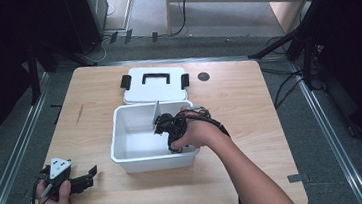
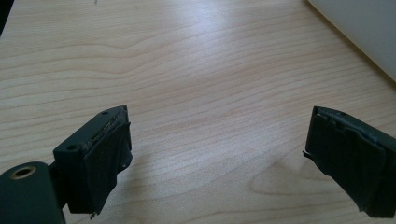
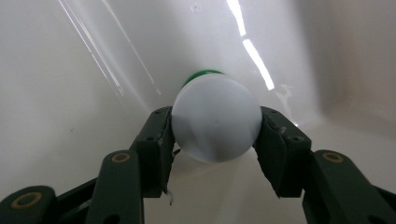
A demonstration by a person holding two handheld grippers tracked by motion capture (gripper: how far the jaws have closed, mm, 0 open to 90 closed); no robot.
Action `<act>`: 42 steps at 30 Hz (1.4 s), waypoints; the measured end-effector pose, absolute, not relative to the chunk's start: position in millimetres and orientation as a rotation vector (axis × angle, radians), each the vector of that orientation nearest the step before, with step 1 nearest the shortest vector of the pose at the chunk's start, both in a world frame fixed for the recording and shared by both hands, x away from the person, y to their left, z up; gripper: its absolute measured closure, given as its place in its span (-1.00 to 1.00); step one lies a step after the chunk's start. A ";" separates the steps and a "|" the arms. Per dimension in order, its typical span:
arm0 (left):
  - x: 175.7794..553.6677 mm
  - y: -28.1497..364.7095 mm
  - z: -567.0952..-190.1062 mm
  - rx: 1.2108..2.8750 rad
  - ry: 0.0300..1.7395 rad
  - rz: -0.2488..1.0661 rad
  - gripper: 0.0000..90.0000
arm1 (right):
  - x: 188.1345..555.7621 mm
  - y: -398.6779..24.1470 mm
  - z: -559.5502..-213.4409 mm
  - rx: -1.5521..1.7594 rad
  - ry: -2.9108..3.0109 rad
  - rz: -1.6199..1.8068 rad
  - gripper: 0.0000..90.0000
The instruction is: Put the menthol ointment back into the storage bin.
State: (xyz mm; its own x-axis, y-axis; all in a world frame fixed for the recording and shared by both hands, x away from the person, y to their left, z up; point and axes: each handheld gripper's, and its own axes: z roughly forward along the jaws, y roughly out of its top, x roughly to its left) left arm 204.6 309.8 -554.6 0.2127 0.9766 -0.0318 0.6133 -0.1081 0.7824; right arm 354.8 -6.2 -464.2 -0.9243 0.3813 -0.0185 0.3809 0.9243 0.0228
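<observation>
A white plastic bin stands in the middle of the wooden table, with an upright divider inside. My right gripper reaches down into the bin's right part. In the right gripper view it is shut on a white round-bottomed bottle with a green cap, held close to the bin's white floor. My left gripper rests low at the table's front left, pointing toward the bin. Its jaws stand wide open over bare wood, with nothing between them.
The bin's white lid with a black handle and black side latches lies flat behind the bin. A dark round hole sits in the tabletop at the back right. A corner of the bin shows ahead of the left gripper.
</observation>
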 end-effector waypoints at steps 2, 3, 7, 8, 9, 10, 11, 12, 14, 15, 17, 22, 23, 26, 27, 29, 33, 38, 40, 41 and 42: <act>204.5 309.8 -554.6 1.808 1.479 0.679 -0.83 | 354.6 -6.8 -463.1 0.612 3.061 0.042 0.08; 204.5 309.8 -554.6 1.808 1.479 0.679 -0.83 | 354.5 -7.6 -462.1 0.602 3.061 0.050 0.08; 204.5 310.2 -554.6 1.808 1.479 0.676 -0.83 | 353.2 -9.2 -457.3 0.592 3.060 0.094 0.03; 204.5 310.1 -554.6 1.805 1.480 0.676 -0.83 | 352.7 -9.9 -454.3 0.601 3.056 0.108 0.01; 204.4 310.2 -554.6 1.805 1.480 0.675 -0.83 | 352.3 -11.1 -450.3 0.602 3.055 0.136 -0.01; 204.5 310.1 -554.7 1.804 1.480 0.676 -0.83 | 351.9 -12.1 -446.4 0.604 3.052 0.152 -0.03; 204.5 309.9 -554.8 1.800 1.481 0.677 -0.83 | 351.6 -12.9 -443.7 0.611 3.047 0.167 -0.07; 204.5 309.9 -554.7 1.803 1.481 0.678 -0.83 | 351.7 -14.4 -440.2 0.608 3.037 0.174 -0.09; 204.6 309.9 -554.7 1.803 1.482 0.678 -0.83 | 352.1 -18.3 -433.3 0.621 3.020 0.185 -0.13; 204.6 310.1 -554.7 1.803 1.481 0.680 -0.83 | 352.5 -23.0 -426.1 0.639 3.010 0.199 -0.16; 204.6 310.3 -554.7 1.804 1.480 0.678 -0.83 | 352.5 -25.5 -422.3 0.643 3.008 0.207 -0.17; 204.5 310.5 -554.6 1.802 1.482 0.680 -0.83 | 351.6 -40.9 -399.2 0.697 2.990 0.308 -0.26; 204.4 310.5 -554.5 1.803 1.481 0.679 -0.83 | 351.5 -43.4 -395.1 0.703 2.985 0.326 -0.27; 204.4 310.5 -554.5 1.802 1.482 0.679 -0.83 | 350.6 -48.2 -387.2 0.719 2.970 0.360 -0.31; 204.4 310.5 -554.5 1.801 1.483 0.679 -0.83 | 350.4 -50.7 -383.7 0.727 2.963 0.371 -0.32; 204.4 310.7 -554.5 1.799 1.484 0.679 -0.83 | 349.1 -58.3 -375.5 0.742 2.944 0.385 -0.34; 204.4 311.4 -554.6 1.793 1.486 0.672 -0.83 | 348.1 -69.4 -368.3 0.768 2.930 0.399 -0.35; 204.3 311.5 -554.7 1.788 1.486 0.668 -0.83 | 346.1 -81.0 -363.4 0.786 2.918 0.398 -0.37; 204.1 311.9 -554.4 1.789 1.487 0.667 -0.83 | 345.5 -87.4 -361.9 0.806 2.907 0.394 -0.38; 204.1 312.4 -554.3 1.790 1.484 0.670 -0.83 | 345.5 -90.9 -361.8 0.812 2.902 0.391 -0.38; 203.9 312.5 -554.3 1.788 1.485 0.669 -0.83 | 345.3 -95.6 -361.8 0.823 2.892 0.392 -0.38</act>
State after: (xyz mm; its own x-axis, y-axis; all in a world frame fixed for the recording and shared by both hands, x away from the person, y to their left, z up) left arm 203.9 312.5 -554.3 0.2067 0.9772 -0.0485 0.6108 -0.0901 0.7866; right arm 345.3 -95.6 -361.8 -0.8471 0.5303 -0.0345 0.5020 0.8198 0.2754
